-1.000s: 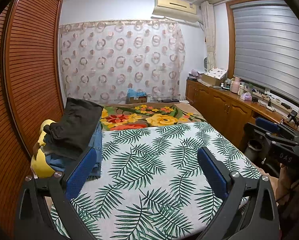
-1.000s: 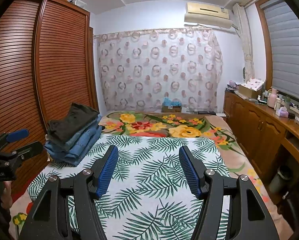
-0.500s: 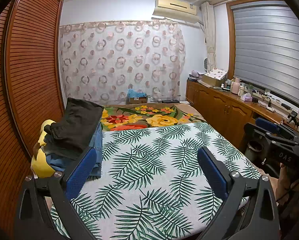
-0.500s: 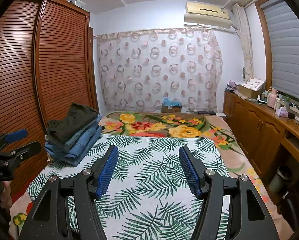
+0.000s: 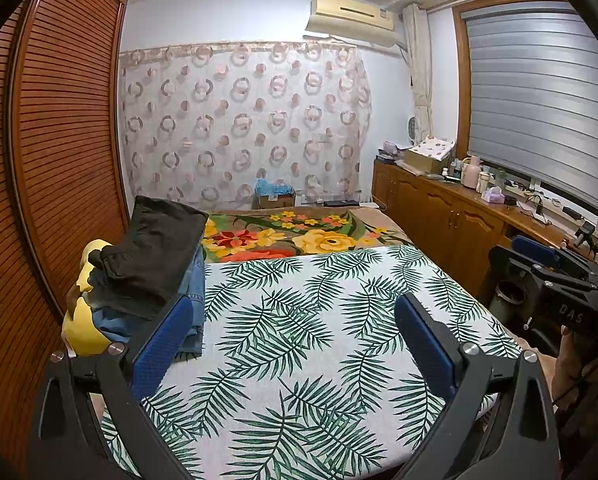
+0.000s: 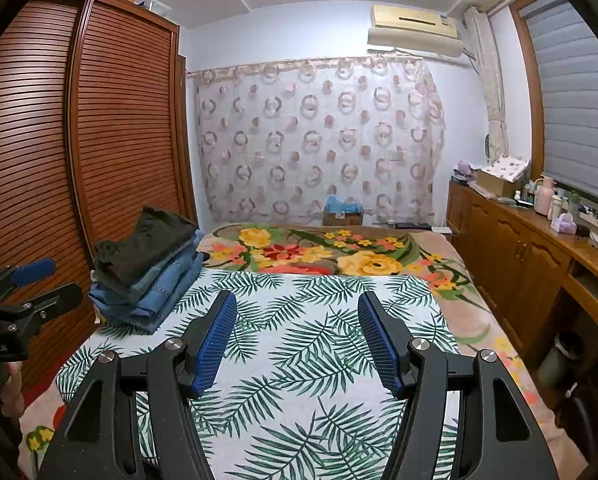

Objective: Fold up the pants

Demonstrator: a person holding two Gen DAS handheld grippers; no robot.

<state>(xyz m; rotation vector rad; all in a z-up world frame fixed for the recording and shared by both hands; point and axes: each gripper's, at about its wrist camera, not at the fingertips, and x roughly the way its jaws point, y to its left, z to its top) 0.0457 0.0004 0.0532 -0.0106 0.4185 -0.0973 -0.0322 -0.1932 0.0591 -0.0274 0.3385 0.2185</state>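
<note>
A stack of folded pants (image 5: 147,264) lies at the left edge of the bed, dark pair on top, blue jeans below; it also shows in the right wrist view (image 6: 151,264). My left gripper (image 5: 295,320) is open and empty above the palm-leaf sheet (image 5: 299,344), just right of the stack. My right gripper (image 6: 297,316) is open and empty over the sheet (image 6: 307,360), the stack to its left. Each gripper appears at the edge of the other's view: the right one (image 5: 555,280), the left one (image 6: 23,292).
A yellow item (image 5: 83,328) lies under the stack. A floral blanket (image 6: 319,252) covers the far bed. A slatted wooden wardrobe (image 6: 59,152) stands on the left, a wooden cabinet (image 6: 531,264) with bottles on the right. A box (image 6: 341,214) sits by the curtain.
</note>
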